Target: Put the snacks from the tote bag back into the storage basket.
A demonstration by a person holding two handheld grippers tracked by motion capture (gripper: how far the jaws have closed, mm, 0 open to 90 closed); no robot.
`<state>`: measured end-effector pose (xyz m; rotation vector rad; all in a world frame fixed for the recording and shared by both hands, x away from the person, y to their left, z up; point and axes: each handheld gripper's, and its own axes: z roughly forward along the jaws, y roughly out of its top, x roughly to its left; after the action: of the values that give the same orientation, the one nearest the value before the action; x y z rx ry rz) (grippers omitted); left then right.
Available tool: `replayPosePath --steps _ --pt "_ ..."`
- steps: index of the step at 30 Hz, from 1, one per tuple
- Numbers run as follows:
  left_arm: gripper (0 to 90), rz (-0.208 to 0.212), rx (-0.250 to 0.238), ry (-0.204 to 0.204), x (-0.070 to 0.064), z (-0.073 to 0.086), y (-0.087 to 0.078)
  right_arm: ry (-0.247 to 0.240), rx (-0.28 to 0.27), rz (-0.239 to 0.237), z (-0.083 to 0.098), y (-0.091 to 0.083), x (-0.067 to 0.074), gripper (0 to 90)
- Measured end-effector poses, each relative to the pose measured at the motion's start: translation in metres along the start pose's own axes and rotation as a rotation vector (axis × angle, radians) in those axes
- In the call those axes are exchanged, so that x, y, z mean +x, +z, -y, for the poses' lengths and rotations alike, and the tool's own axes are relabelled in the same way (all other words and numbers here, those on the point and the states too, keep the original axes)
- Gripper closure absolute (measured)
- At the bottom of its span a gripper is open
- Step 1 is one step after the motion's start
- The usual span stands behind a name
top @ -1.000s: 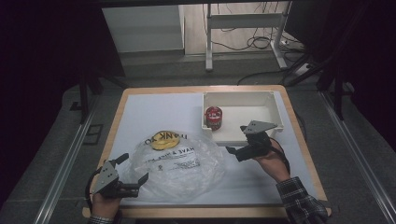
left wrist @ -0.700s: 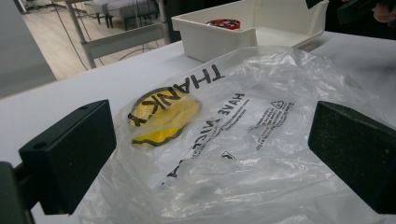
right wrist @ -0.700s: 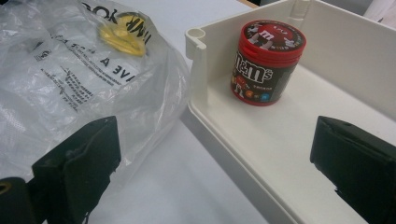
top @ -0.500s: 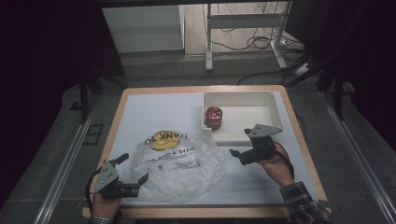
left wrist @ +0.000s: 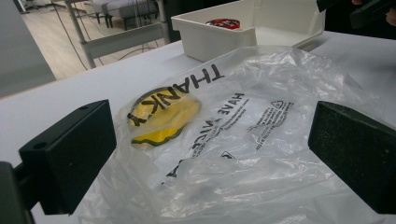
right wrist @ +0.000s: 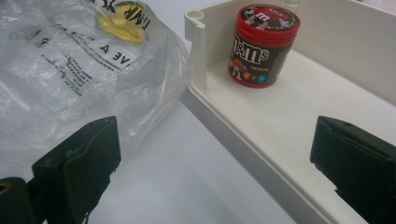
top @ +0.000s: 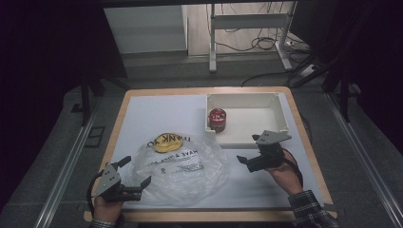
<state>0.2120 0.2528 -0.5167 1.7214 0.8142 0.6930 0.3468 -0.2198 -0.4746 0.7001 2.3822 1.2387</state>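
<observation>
We judge crumpled clear plastic bag (top: pixel 178 166), black print, yellow round patch, as target: lies near table's (top: pixel 142 109) front edge, left of centre. Left gripper (top: pixel 130 176) at bag's left rim, jaws wide, empty, nearer. Right gripper (top: pixel 244 161) off bag's right side, wide, empty, beside white tray (top: pixel 285 121) holding red-lidded candy tub (top: pixel 217 119).

- clear plastic bag (top: pixel 178 164) with black print, crumpled, lower middle of the frame
- yellow round thing (top: pixel 164 144) inside its upper edge
- white tray (top: pixel 280 113) upper right, red-lidded candy tub (top: pixel 217 119) standing in its left corner
- white table (top: pixel 157 114)
</observation>
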Motion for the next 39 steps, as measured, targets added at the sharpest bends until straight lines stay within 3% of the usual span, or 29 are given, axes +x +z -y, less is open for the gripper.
replayPosePath --steps 39 --pt "1.0 0.0 0.004 0.001 0.0 0.0 0.001 0.042 0.001 0.053 0.033 -0.039 0.003 0.6"
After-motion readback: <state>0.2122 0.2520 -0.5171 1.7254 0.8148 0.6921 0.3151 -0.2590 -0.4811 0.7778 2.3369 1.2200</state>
